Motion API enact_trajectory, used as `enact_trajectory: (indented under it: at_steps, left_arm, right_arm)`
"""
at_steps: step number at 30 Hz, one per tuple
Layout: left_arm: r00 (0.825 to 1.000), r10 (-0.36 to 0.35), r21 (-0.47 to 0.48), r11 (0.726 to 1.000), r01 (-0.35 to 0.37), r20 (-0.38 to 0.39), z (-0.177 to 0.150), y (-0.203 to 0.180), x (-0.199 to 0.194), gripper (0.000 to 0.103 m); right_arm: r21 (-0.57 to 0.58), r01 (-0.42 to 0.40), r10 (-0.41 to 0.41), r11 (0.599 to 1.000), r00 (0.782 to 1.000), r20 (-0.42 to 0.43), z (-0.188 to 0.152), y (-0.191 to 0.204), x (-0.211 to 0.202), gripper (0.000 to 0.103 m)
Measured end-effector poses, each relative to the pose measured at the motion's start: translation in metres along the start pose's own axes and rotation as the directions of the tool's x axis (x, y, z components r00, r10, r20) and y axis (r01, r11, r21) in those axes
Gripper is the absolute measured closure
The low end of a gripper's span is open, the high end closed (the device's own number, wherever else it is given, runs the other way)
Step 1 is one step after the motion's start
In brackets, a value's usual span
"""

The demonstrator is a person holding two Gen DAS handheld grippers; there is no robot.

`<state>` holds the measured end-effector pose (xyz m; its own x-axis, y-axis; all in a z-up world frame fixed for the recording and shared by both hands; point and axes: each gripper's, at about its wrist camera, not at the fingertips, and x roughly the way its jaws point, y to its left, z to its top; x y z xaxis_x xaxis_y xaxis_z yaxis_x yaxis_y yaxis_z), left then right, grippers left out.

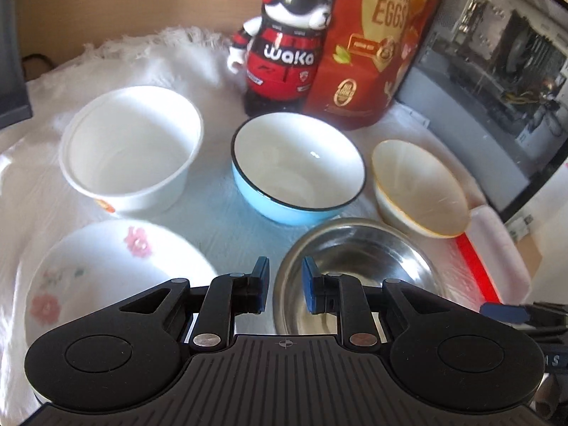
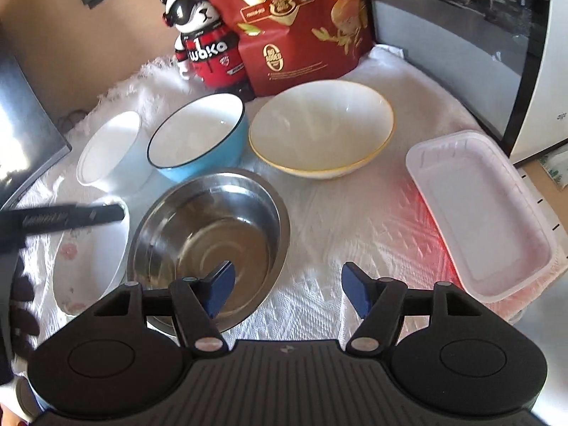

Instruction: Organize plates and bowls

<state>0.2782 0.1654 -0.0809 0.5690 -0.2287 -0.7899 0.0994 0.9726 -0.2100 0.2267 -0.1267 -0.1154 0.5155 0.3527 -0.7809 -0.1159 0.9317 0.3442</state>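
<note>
5 bowls and 1 tray sit on a white textured cloth (image 2: 330, 220). The left gripper (image 1: 285, 285) hangs low over the gap between the floral bowl (image 1: 106, 269) on its left and the steel bowl (image 1: 358, 266) on its right; its blue pads (image 1: 310, 284) stand only a narrow gap apart, pinching nothing, with the right pad above the steel bowl's near rim. Beyond it stand the white tub bowl (image 1: 131, 149), the blue bowl (image 1: 298, 167) and the gold-rimmed bowl (image 1: 419, 188) in a row, none touching the claw.

The right gripper (image 2: 287, 289) is spread wide and empty. Its left finger overlaps the near right rim of the steel bowl (image 2: 213, 227); its right finger hangs over bare cloth. The gold-rimmed bowl (image 2: 321, 127) lies well ahead, the blue bowl (image 2: 198, 138) ahead to the left, just beside the white tub bowl (image 2: 113, 152). The white plastic tray (image 2: 482, 209) lies to the right, near the table edge. The floral bowl (image 2: 92, 259) sits far left, partly under the other gripper's black body.

A panda figurine (image 1: 284, 35) and a red quail-egg bag (image 1: 376, 42) stand at the back.
</note>
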Motion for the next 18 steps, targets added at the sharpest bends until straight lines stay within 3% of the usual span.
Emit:
enact_trajectory:
  at_steps: [7,10,14,18]
  left_arm:
    - [0.996,0.012,0.006,1.000,-0.011,-0.092,0.007,-0.003,0.040,0.079]
    - [0.994,0.014,0.024,1.000,-0.011,-0.110,0.007,-0.007,0.048,0.077]
    - [0.990,-0.001,0.009,1.000,0.002,-0.138,0.003,-0.008,0.047,0.077]
    - [0.982,-0.039,-0.031,0.999,0.034,-0.185,-0.014,-0.010,0.031,0.078]
  right_arm:
    - [0.088,-0.080,0.089,0.993,0.991,-0.104,0.005,-0.006,0.045,0.036]
    - [0.087,-0.142,0.155,0.986,0.974,-0.163,0.003,-0.001,0.062,0.045]
    - [0.071,-0.185,0.195,0.980,0.965,-0.176,0.007,0.006,0.070,0.047]
    - [0.044,-0.169,0.174,0.985,0.970,-0.169,0.012,0.004,0.067,0.047]
